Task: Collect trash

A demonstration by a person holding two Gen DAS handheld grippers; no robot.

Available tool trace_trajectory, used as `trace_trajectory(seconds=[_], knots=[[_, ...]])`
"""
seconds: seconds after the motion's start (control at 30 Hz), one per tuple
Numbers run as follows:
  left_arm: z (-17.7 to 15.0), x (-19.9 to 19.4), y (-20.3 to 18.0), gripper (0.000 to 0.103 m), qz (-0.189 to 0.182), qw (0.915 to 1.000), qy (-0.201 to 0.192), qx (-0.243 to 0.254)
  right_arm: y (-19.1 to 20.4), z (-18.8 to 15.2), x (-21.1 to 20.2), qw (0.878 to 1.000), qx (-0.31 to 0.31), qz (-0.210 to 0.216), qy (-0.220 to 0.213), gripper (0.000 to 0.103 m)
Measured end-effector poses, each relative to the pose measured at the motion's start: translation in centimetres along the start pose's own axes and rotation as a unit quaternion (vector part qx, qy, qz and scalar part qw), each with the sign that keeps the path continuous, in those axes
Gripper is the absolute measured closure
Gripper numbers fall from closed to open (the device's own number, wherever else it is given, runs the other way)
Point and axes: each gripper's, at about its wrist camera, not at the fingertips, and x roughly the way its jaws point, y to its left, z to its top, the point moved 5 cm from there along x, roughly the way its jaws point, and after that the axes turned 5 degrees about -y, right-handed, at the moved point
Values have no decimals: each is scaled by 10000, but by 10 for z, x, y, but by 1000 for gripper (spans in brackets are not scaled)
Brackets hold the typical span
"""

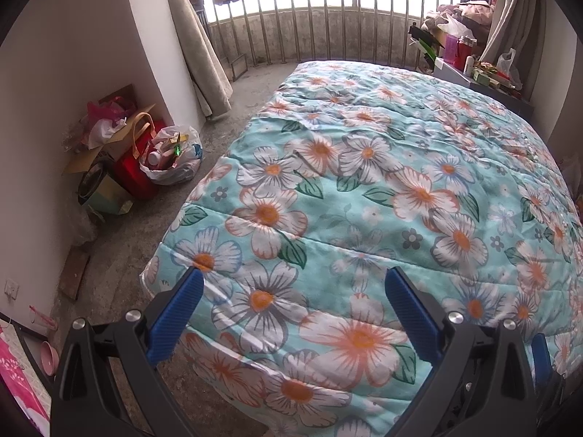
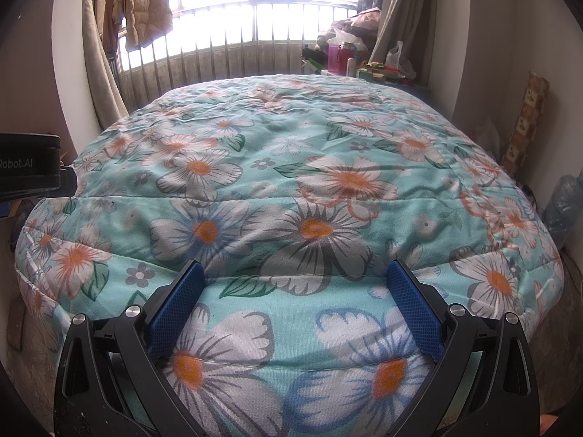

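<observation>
Covering most of both views, the floral quilt (image 2: 291, 182) is lying flat, bare of litter. Left of it, a white trash bag (image 1: 171, 156) is sitting on the floor against the wall. The left gripper (image 1: 295, 284) and right gripper (image 2: 295, 276) are hovering near, 2 fingers apart, empty.

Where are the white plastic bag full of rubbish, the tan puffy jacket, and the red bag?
White plastic bag of rubbish (image 1: 171, 160), left wrist view, its front.
Tan puffy jacket (image 2: 140, 7), right wrist view, its middle.
Red bag (image 1: 133, 171), left wrist view, its side.
</observation>
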Motion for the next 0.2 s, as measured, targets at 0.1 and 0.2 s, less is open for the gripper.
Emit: trace_trajectory(seconds=[0.1, 0.2], knots=[[-1, 2, 1, 5, -13, 10000, 41, -15, 0, 0, 0, 10000, 0, 1, 0, 7], [-1, 1, 0, 5, -14, 10000, 43, 11, 0, 0, 0, 10000, -1, 1, 0, 7]])
